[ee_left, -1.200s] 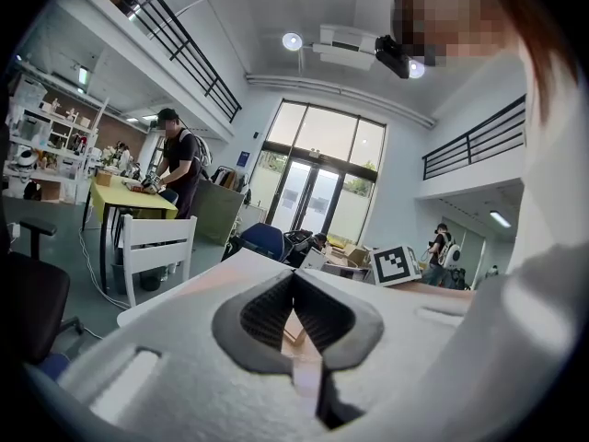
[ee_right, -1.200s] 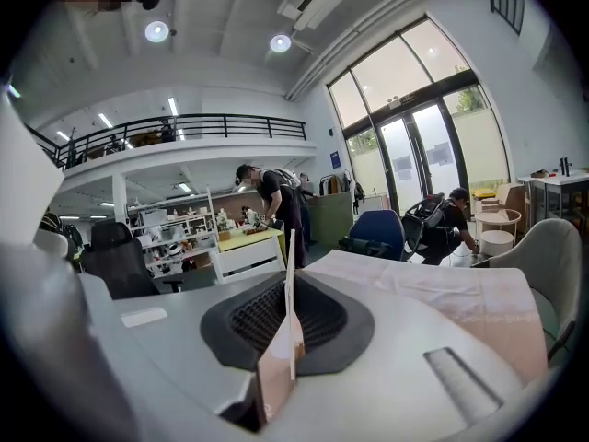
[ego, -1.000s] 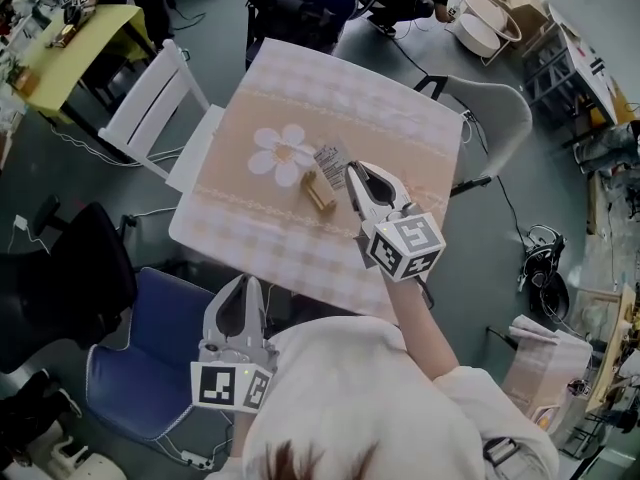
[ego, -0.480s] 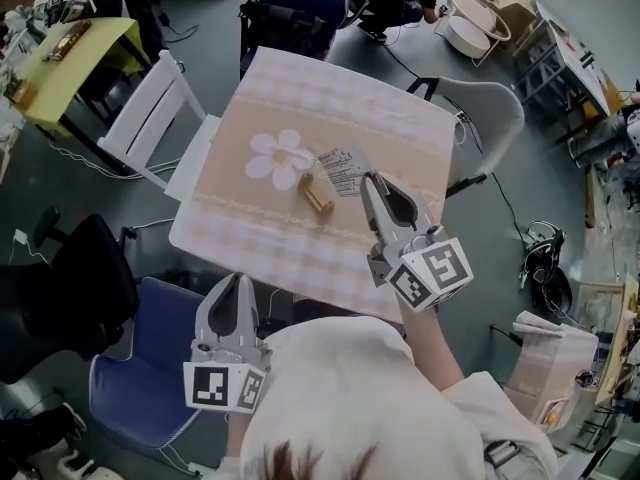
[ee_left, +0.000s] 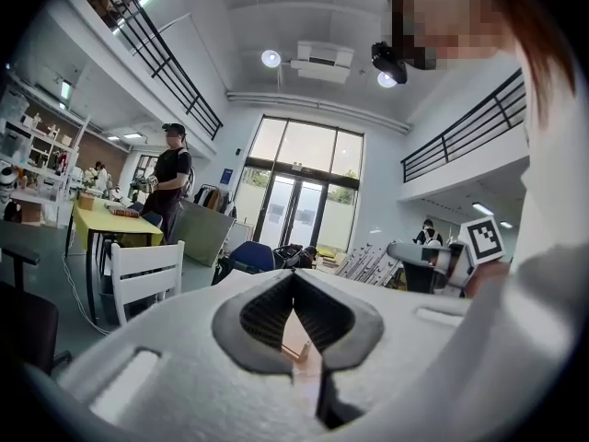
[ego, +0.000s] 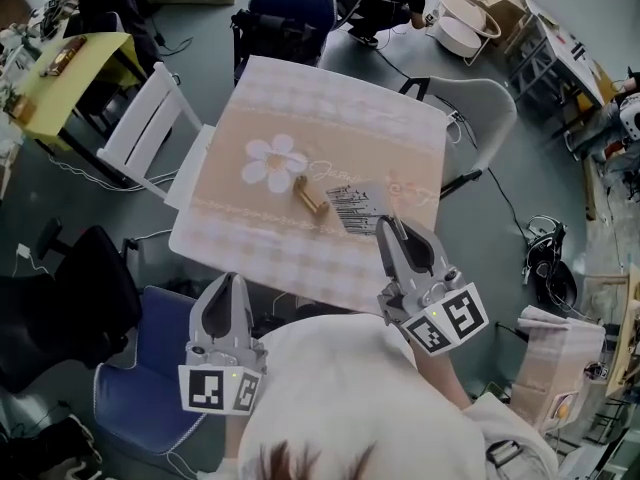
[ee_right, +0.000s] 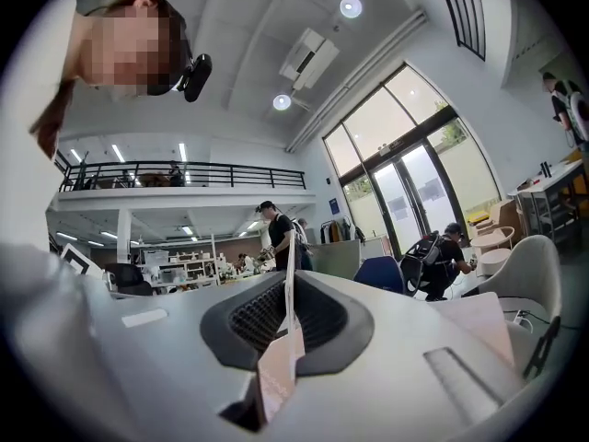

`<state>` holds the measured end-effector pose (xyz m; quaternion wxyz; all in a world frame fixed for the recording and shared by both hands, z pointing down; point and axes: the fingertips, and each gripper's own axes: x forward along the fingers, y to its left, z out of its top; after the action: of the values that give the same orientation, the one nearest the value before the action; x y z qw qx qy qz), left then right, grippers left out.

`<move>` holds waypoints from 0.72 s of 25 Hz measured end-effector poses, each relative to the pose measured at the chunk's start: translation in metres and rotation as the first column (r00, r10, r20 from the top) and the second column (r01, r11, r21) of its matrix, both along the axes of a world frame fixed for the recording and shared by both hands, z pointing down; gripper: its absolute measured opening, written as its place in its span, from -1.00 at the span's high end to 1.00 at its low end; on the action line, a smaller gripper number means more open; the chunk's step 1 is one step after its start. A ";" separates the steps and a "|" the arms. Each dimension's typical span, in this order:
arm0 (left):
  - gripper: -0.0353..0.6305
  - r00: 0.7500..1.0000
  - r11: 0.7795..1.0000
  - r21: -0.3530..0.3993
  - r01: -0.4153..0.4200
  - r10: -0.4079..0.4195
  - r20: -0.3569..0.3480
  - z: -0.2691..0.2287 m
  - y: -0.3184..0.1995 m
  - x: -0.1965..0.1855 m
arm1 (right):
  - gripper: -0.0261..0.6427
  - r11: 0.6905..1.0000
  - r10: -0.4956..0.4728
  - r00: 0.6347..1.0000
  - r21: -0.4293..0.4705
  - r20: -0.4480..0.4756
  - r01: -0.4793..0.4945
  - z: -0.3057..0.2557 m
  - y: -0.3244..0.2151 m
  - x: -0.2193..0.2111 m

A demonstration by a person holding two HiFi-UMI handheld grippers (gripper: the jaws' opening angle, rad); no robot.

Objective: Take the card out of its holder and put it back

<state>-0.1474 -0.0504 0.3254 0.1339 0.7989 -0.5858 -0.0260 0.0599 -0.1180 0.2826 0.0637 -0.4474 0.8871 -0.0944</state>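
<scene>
A small wooden card holder (ego: 310, 200) lies on the beige tablecloth beside a white flower print (ego: 274, 160). The white printed card (ego: 352, 208) is out of the holder, just to its right. My right gripper (ego: 386, 226) is shut on the card's near edge. In the right gripper view the card (ee_right: 287, 339) stands edge-on between the pads of that gripper (ee_right: 290, 279). My left gripper (ego: 229, 282) hangs off the table's near edge, over a blue chair. It (ee_left: 294, 276) is shut, with nothing in it.
The square table (ego: 330, 98) has a white slatted chair (ego: 150, 128) on its left and a grey chair (ego: 485, 108) at its far right. A blue chair (ego: 125, 388) stands below the left gripper. People and a yellow table (ego: 50, 63) are further off.
My right gripper has drawn back toward me and to the right with the card in it. The card has moved away from the holder. The left gripper has stayed where it was.
</scene>
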 end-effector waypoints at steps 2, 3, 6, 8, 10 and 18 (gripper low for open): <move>0.89 1.000 1.000 0.006 -0.006 0.006 0.005 -0.002 0.003 0.002 | 0.88 1.000 0.012 1.000 -0.015 0.009 -0.012 0.005 0.011 0.006; 0.89 1.000 1.000 0.010 -0.009 0.009 0.006 -0.004 0.004 0.002 | 0.88 1.000 0.015 1.000 -0.025 0.012 -0.015 0.008 0.017 0.007; 0.89 1.000 1.000 0.028 -0.012 0.012 0.012 -0.009 0.008 0.002 | 0.88 0.999 0.006 1.000 -0.050 0.019 -0.005 0.017 0.032 0.007; 0.89 1.000 0.999 0.039 -0.011 0.011 0.019 -0.012 0.012 0.000 | 0.88 0.998 0.000 1.000 -0.061 0.025 0.002 0.021 0.040 0.005; 0.89 1.000 0.999 0.044 -0.007 0.006 0.029 -0.014 0.015 -0.003 | 0.88 0.998 -0.003 1.000 -0.068 0.030 0.005 0.024 0.045 0.003; 0.89 0.999 0.999 0.036 0.017 -0.018 0.046 -0.013 0.024 -0.008 | 0.88 0.998 0.011 1.000 -0.064 0.018 -0.009 0.026 0.048 0.008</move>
<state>-0.1554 -0.0264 0.3127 0.1059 0.7963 -0.5953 -0.0188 0.0680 -0.0701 0.3089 0.0581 -0.4528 0.8807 -0.1266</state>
